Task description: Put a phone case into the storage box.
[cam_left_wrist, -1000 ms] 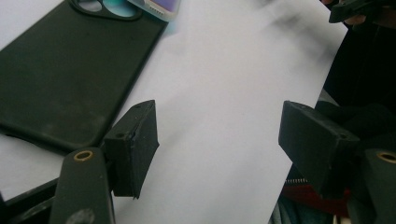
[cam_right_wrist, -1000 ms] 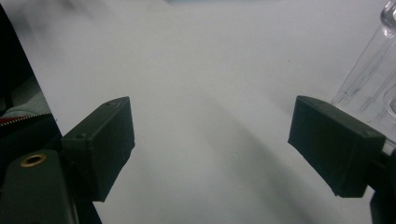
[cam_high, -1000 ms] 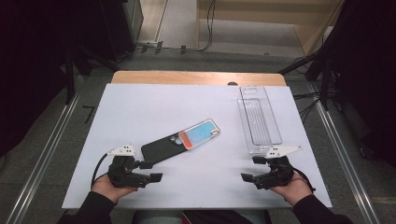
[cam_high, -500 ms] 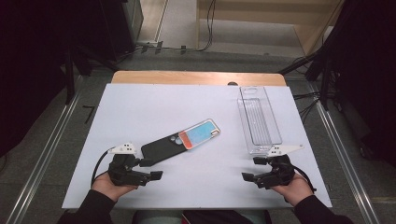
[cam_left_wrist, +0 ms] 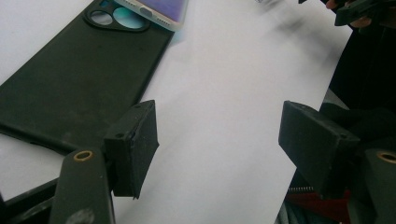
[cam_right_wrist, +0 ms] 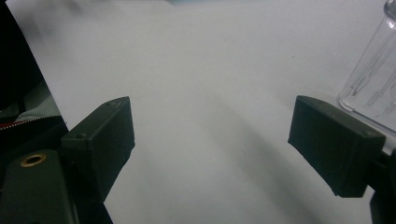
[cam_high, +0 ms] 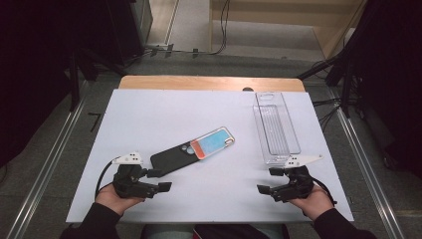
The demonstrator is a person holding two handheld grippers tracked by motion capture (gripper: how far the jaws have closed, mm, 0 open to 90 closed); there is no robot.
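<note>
A black phone case [cam_high: 171, 156] [cam_left_wrist: 70, 79] lies flat on the white table top [cam_high: 164, 119], and a phone with a blue and orange back [cam_high: 213, 142] [cam_left_wrist: 154, 8] rests across its far end. A clear plastic tray [cam_high: 274, 126] [cam_right_wrist: 373, 84] stands at the right. Near the front left edge my left gripper [cam_high: 158, 180] [cam_left_wrist: 219, 149] rests, open, just in front of the case, with bare table between its jaws. My right gripper [cam_high: 269, 180] [cam_right_wrist: 212, 140] rests at the front right, open, just in front of the tray's near end.
A wooden strip [cam_high: 209, 83] runs along the table's far edge. Metal rails [cam_high: 45, 169] flank the table on both sides. Cables [cam_high: 199, 50] lie on the floor beyond. The person's lap lies just under the front edge.
</note>
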